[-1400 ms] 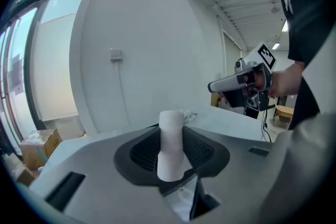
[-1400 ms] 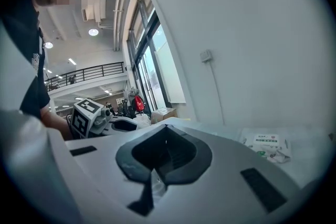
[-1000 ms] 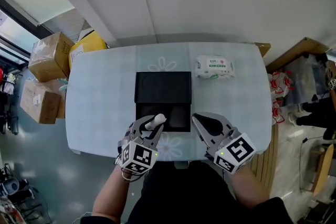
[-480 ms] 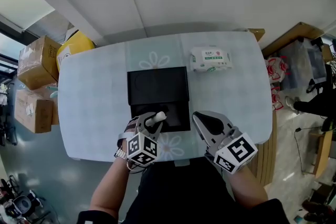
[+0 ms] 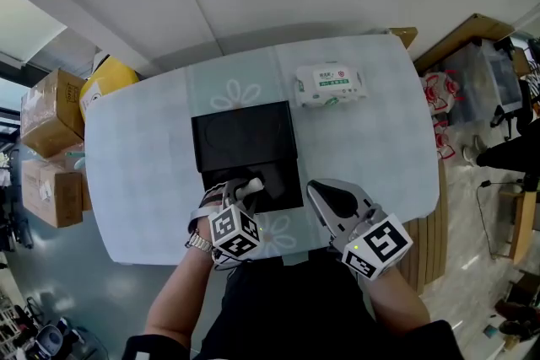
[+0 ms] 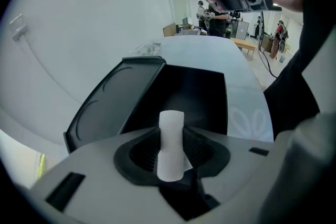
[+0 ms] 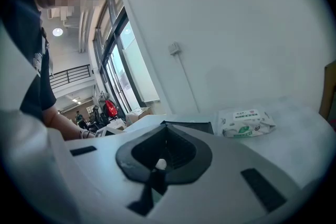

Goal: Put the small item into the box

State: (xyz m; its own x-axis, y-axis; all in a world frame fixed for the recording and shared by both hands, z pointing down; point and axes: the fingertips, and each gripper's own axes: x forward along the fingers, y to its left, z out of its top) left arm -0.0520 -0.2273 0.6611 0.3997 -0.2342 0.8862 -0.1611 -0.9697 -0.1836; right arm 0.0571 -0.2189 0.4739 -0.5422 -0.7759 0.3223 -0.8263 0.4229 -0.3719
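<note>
Left gripper (image 5: pixel 243 191) clamped the small white roll (image 6: pixel 170 144), open black box (image 6: pixel 197 93) just beyond its tips; only its own view showed the right gripper (image 7: pixel 161 159) closed, empty, wipes pack (image 7: pixel 245 122) ahead; since a second ago, the left had tipped lower

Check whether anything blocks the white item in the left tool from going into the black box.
Nothing visible does. The left tool holds the white item over the near edge of the black box, whose lid lies open behind it.
</note>
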